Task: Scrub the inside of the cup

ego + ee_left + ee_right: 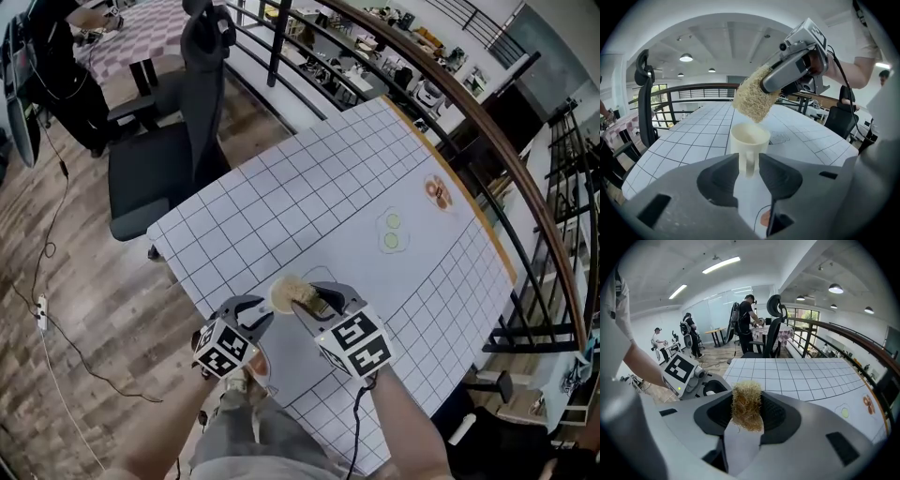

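A white cup (749, 140) stands upright on the gridded table (356, 178), close to its near edge. Its handle points at my left gripper (749, 163) and sits between the open jaw tips, with a gap on each side. My right gripper (746, 417) is shut on a straw-coloured fibrous scrubber (746, 401). In the left gripper view the scrubber (752, 99) hangs just above the cup's rim, slightly behind it. The head view shows the cup (279, 296) between the left gripper (262, 315) and the right gripper (307, 306).
A black office chair (169, 150) stands off the table's far left corner. A curved railing (450, 103) runs along the table's right side. Green round stickers (392, 231) and an orange one (437, 192) lie flat further up the table. People stand at desks beyond.
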### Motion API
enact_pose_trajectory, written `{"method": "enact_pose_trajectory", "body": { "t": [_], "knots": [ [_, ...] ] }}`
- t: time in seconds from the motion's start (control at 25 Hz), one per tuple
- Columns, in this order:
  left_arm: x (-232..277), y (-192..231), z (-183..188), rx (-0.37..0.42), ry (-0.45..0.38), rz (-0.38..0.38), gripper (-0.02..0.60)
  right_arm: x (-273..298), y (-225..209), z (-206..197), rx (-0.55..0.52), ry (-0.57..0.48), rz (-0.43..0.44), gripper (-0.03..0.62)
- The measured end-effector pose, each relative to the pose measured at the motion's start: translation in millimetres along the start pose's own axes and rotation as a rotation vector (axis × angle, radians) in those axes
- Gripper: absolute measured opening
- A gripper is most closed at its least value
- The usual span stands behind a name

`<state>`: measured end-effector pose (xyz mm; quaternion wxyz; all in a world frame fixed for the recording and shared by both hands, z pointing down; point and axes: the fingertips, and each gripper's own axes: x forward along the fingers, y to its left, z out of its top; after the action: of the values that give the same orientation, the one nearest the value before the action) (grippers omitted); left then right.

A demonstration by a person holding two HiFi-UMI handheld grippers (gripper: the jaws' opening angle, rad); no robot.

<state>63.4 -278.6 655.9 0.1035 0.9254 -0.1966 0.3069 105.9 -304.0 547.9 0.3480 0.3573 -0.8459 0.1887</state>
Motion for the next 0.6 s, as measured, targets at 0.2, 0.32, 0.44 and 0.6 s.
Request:
{"method": "enact_pose_trajectory", "body": {
  "t": [0.2, 0.32, 0.44, 0.6],
  "knots": [
    [7.2, 5.4, -7.5, 0.056, 0.029, 0.001, 0.114, 23.7, 2.4, -10.9, -0.028, 0.080, 0.030, 0.155],
    [8.8, 3.8, -7.6, 0.057, 0.019, -0.013, 0.068, 35.5, 3.4, -23.0, -0.039, 0.154, 0.054, 0.155],
    [8.8, 2.4, -9.0, 0.058, 0.012, -0.023, 0.063, 47.9, 5.9, -31.8, -0.041, 0.206, 0.084, 0.155],
    [10.0, 4.6, -7.2, 0.061, 0.005, -0.037, 0.063, 65.3, 6.2, -36.2, -0.071, 0.277, 0.112, 0.155]
  ]
}}
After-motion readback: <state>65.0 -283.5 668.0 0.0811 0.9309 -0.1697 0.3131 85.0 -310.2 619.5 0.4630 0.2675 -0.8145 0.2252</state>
